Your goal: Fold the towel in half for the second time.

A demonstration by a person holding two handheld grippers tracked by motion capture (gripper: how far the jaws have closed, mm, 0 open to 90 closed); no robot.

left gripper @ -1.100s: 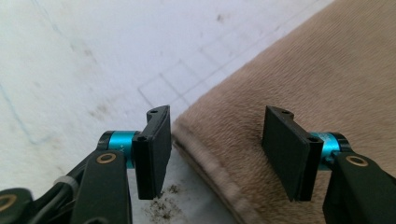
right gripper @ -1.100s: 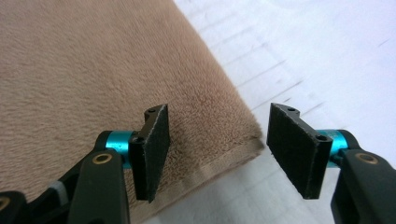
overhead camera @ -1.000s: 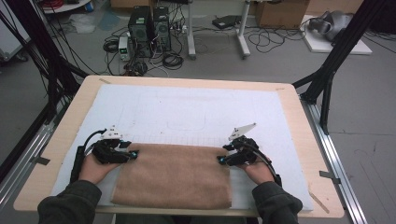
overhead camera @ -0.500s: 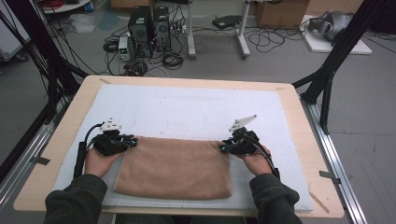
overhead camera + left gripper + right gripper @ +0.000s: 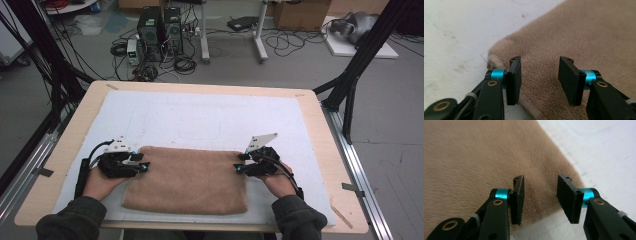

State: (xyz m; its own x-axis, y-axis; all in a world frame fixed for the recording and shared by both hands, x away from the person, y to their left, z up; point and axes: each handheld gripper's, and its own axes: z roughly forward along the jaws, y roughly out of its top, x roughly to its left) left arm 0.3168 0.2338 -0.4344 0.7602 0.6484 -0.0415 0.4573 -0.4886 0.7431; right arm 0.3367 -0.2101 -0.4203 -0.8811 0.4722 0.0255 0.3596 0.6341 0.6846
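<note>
Now | towel (image 5: 187,182) far corners under each hand-held gripper | left (image 5: 141,163) and right (image 5: 238,163) jaws spread, just reopened, pinching nothing

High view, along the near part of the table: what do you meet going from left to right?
Bare wooden table edge → left claw at the towel's far-left corner, jaws just opening → tan towel → right claw at its far-right corner, jaws likewise just opening → white mat → metal rail.
</note>
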